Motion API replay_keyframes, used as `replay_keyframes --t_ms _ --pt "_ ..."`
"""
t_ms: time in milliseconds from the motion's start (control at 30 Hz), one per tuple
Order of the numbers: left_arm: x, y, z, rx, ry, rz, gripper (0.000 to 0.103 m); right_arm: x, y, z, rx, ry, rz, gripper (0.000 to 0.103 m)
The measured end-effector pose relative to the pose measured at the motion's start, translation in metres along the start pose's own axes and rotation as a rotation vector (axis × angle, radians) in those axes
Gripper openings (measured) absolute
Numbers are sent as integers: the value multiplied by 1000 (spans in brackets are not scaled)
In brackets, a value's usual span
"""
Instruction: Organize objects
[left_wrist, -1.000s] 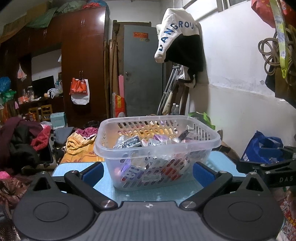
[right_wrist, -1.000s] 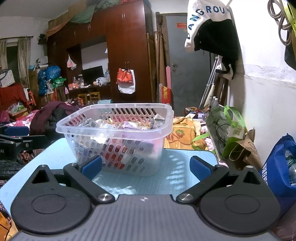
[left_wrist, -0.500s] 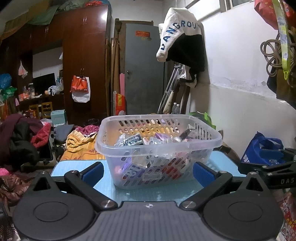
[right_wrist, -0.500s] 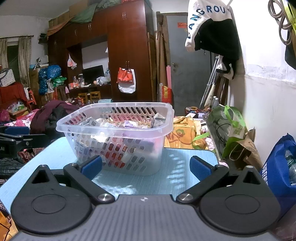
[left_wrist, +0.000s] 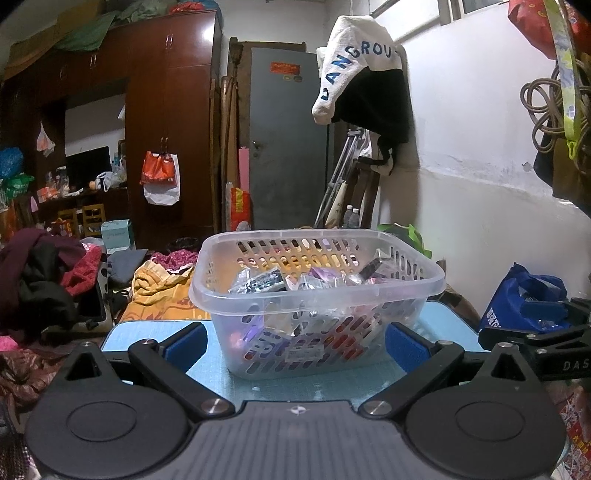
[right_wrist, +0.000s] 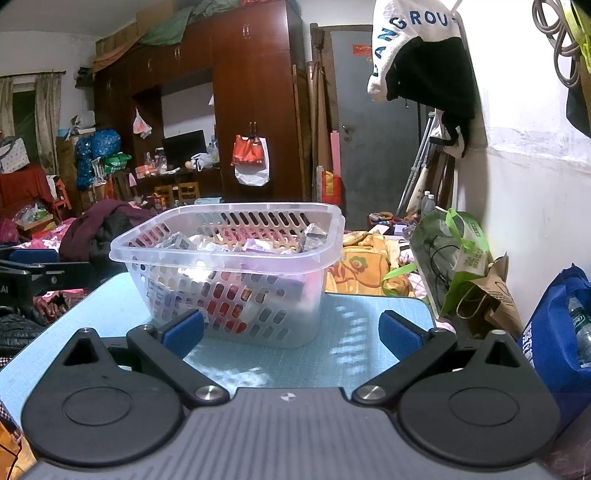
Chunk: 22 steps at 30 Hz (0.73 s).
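Little has changed: left gripper (left_wrist: 295, 341) and right gripper (right_wrist: 291, 330) remain near the basket (left_wrist: 314, 291), jaws wide, empty.

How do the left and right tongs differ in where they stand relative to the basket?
The left tongs face the basket squarely, which fills the gap between their pads. The right tongs have it off toward their left pad, with bare blue table ahead. Both are open, holding nothing, apart from the basket.
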<state>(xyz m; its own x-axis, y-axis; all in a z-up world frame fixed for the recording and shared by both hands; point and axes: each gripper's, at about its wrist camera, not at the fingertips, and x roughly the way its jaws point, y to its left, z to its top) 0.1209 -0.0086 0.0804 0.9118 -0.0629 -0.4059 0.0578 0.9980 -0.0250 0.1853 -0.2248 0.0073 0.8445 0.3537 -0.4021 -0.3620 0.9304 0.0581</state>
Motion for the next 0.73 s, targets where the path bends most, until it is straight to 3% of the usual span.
replay_keyframes --t_ms 733 --pt "12 -11 4 26 -15 0 103 -3 -6 0 6 -13 6 103"
